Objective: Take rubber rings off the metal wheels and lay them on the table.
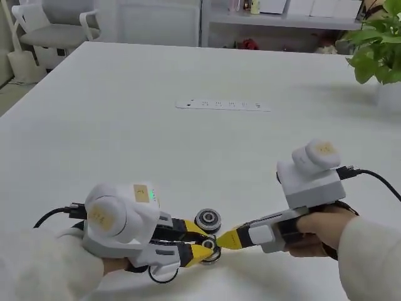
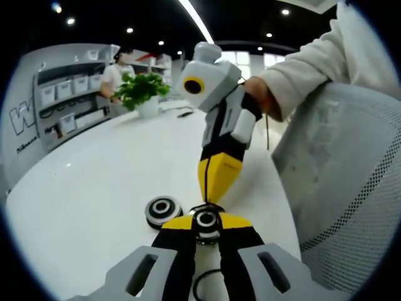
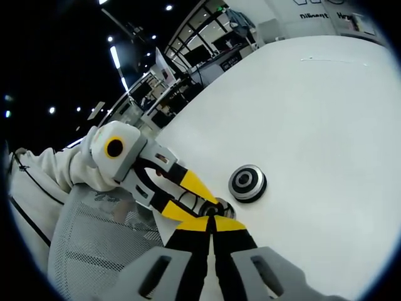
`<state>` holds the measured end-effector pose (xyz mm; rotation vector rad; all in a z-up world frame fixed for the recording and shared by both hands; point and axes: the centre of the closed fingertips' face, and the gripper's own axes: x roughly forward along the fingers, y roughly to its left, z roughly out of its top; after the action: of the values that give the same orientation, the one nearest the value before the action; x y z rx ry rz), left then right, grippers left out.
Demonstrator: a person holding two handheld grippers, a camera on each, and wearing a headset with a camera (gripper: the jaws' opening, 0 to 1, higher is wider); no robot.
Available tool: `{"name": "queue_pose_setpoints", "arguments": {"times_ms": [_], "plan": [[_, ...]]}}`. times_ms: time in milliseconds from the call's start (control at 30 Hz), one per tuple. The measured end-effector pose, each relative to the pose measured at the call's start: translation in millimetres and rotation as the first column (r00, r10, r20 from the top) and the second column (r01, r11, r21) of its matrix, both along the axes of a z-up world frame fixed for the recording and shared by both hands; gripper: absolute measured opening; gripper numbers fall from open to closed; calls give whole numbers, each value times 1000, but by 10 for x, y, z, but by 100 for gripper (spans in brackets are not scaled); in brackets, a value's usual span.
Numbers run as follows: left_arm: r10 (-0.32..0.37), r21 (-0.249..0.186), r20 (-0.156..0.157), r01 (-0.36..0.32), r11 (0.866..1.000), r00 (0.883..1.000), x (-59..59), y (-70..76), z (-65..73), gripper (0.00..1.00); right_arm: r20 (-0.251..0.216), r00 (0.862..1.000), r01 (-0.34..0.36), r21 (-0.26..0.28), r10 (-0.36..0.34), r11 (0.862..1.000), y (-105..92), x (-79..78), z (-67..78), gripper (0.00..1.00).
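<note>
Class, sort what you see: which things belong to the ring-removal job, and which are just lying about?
Job in hand: left claw, gripped wheel, right claw, loose wheel.
Lying about: power strip, potted plant, chair.

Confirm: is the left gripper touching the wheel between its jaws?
Touching. The left gripper view shows the left gripper closed on the wheel, with both yellow jaw tips pressed against its sides and no gap.

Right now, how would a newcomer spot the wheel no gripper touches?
At the white table's near edge, the left gripper and right gripper meet tip to tip. Just beyond them a dark-rimmed wheel lies flat, alone; the other wheel sits clamped in the left one.
</note>
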<state>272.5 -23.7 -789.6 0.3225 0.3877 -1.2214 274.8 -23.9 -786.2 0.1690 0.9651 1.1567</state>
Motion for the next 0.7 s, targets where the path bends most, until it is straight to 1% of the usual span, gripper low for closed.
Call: {"name": "queue_pose_setpoints", "arguments": {"times_ms": [700], "plan": [[3,-2,-1,-3,1000,1000,-1,-1,-2,13,-13,1000,4,18,-4,1000,15,-8,25,0]]}}
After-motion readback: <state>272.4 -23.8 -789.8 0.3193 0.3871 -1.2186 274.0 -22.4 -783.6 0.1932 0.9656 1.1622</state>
